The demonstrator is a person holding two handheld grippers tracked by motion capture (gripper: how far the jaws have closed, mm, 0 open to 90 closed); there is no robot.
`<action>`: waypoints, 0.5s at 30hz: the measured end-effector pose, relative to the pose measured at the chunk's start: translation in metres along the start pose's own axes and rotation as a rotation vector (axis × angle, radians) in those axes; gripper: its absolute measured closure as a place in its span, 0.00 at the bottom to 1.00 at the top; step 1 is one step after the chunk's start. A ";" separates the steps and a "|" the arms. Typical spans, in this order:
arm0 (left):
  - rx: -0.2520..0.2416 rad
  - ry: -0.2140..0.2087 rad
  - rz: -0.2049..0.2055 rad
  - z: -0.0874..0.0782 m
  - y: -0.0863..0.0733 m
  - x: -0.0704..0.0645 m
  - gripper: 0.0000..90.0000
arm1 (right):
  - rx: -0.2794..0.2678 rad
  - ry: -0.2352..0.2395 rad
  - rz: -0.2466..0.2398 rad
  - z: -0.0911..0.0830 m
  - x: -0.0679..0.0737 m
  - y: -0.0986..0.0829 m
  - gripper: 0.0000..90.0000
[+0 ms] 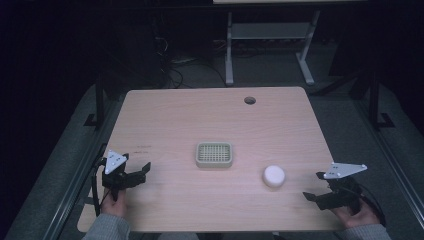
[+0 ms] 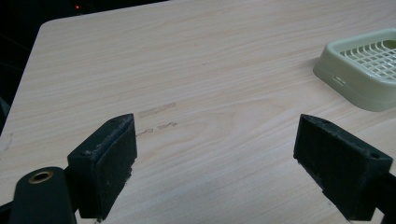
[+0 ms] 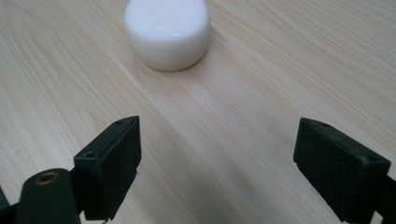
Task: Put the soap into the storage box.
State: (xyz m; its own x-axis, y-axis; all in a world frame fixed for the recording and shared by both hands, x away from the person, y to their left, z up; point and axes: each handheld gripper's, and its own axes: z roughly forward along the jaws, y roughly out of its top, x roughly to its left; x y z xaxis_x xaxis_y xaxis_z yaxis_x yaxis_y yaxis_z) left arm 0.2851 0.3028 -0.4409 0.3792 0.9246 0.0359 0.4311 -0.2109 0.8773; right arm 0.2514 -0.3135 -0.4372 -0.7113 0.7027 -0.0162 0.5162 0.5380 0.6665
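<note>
The soap (image 1: 274,175), a round white bar, lies bare on the table (image 1: 175,120) toward the near right, well apart from the pale green soap dish (image 1: 214,154) that sits near the middle. Judging by that layout, the work looks to be setting the soap into the dish, and nothing of it is done yet: the dish's slotted tray is empty and the soap is untouched. The right hand-held gripper (image 1: 316,186) rests near the table's right front edge with its jaws spread wide, pointed at the soap (image 3: 167,31) just ahead of it but not around it. The left hand-held gripper (image 1: 140,171) sits at the near left, jaws likewise released and holding nothing, with the dish (image 2: 364,70) off to its side. Whether it is really soap or a small lidded jar is hard to tell in this dim light. Reaching, grasping, carrying and placing all remain.
</note>
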 end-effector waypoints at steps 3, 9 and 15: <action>0.005 -0.005 0.000 0.001 -0.001 0.000 0.14 | 0.005 0.003 0.000 0.000 0.001 0.000 0.16; -0.004 0.001 -0.001 -0.002 -0.001 0.001 0.14 | 0.006 0.000 -0.016 -0.001 0.002 0.005 0.16; -0.007 -0.004 -0.002 -0.001 -0.001 0.000 0.14 | 0.029 0.006 -0.023 0.000 0.005 0.014 0.16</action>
State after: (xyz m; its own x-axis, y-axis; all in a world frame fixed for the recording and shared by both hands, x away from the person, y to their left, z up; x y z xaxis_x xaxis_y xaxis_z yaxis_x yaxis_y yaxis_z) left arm 0.2835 0.3034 -0.4411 0.3812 0.9239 0.0321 0.4264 -0.2065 0.8806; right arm 0.2551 -0.3023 -0.4275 -0.7259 0.6873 -0.0267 0.5132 0.5670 0.6444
